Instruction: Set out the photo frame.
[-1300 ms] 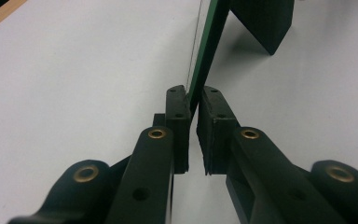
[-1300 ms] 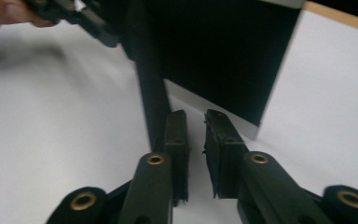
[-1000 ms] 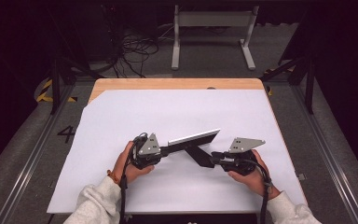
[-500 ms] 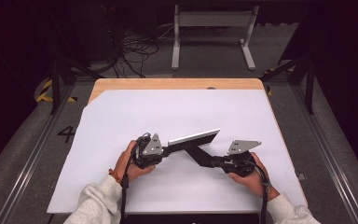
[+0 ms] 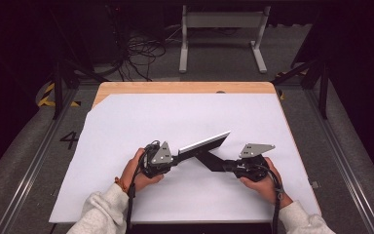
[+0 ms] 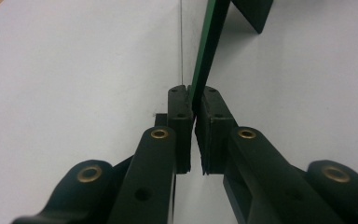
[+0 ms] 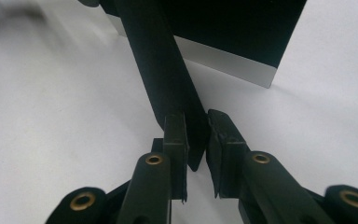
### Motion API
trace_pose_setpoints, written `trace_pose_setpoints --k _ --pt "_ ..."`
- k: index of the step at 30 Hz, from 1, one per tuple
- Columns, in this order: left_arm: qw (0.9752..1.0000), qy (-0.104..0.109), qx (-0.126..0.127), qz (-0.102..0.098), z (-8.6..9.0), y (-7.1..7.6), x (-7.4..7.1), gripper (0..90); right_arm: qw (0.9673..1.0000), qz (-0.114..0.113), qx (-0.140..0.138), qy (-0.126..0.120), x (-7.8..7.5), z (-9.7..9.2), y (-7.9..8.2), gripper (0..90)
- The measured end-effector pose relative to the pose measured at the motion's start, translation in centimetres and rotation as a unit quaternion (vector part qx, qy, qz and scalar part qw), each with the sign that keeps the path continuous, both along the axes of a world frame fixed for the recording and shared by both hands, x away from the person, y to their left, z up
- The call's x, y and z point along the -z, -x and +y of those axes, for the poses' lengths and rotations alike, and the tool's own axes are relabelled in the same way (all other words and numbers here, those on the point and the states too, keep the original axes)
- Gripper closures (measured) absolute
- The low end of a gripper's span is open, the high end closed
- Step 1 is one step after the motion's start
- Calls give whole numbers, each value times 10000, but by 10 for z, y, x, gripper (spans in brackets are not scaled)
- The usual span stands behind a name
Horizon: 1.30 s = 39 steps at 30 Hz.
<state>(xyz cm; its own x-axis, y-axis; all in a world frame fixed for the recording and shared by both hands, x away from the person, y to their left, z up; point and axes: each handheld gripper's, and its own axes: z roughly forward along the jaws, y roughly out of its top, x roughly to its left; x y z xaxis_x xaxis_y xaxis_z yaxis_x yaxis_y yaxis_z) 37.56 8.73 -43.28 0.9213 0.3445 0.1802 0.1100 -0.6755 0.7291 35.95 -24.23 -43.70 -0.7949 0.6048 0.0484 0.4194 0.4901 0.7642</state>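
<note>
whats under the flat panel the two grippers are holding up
Under the flat panel lies the white sheet with the panel's shadow; the patch beneath its lower edge is covered.

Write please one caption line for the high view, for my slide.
Two hand-held grippers, left gripper and right gripper, hold a folded dark sheet above a white table.

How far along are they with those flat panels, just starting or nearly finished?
Midway, it seems. Done: both pieces are picked up, the left gripper shut on the green-edged panel, the right gripper around the black strip. In hand: they are held meeting in a V above the white sheet. Left: whatever joining or setting down follows.
</note>
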Motion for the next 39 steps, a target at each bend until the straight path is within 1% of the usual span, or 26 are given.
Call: trace_pose_setpoints --k 2,5,6,12,14,16,22,24,26,28,32,35,36,37,39 --pt "10000 0 10 -8 -1 1 0 844 10000 -2 29 16 0 -1 -2 778" --pt "10000 57 5 51 -1 3 1 841 10000 9 67 25 -1 -3 -3 773" --pt "10000 70 44 48 -2 3 1 840 10000 14 79 32 -1 -3 -4 772" --pt "9999 39 101 45 -4 5 0 833 9998 23 178 60 -2 -5 -7 763" --pt "9998 43 162 46 -5 7 0 829 9997 14 218 63 -2 -6 -8 760" --pt "9998 64 170 70 -6 8 1 826 9996 16 258 76 -2 -6 -9 758" --pt "9996 62 283 44 -10 10 1 819 9993 -5 353 93 -2 -9 -11 753" --pt "9995 71 288 71 -11 11 1 815 9992 -11 399 96 -3 -10 -12 752" --pt "9994 81 335 65 -12 11 1 810 9990 -28 429 107 -3 -10 -12 756" --pt "9992 98 376 98 -13 13 1 807 9984 -137 494 221 -3 -11 -12 777" --pt "9988 111 475 92 -15 14 1 800 9979 -157 587 223 -2 -15 -15 806" --pt "9988 102 464 117 -15 15 1 801 9979 -135 607 202 -1 -16 -16 806" --pt "9984 80 551 110 -12 15 2 807 9976 -154 631 230 -1 -16 -16 812" --pt "9985 68 519 147 -10 16 3 810 9975 -173 645 252 -2 -16 -15 817" --pt "9984 87 538 121 -8 15 3 806 9975 -194 638 215 -3 -16 -14 818"
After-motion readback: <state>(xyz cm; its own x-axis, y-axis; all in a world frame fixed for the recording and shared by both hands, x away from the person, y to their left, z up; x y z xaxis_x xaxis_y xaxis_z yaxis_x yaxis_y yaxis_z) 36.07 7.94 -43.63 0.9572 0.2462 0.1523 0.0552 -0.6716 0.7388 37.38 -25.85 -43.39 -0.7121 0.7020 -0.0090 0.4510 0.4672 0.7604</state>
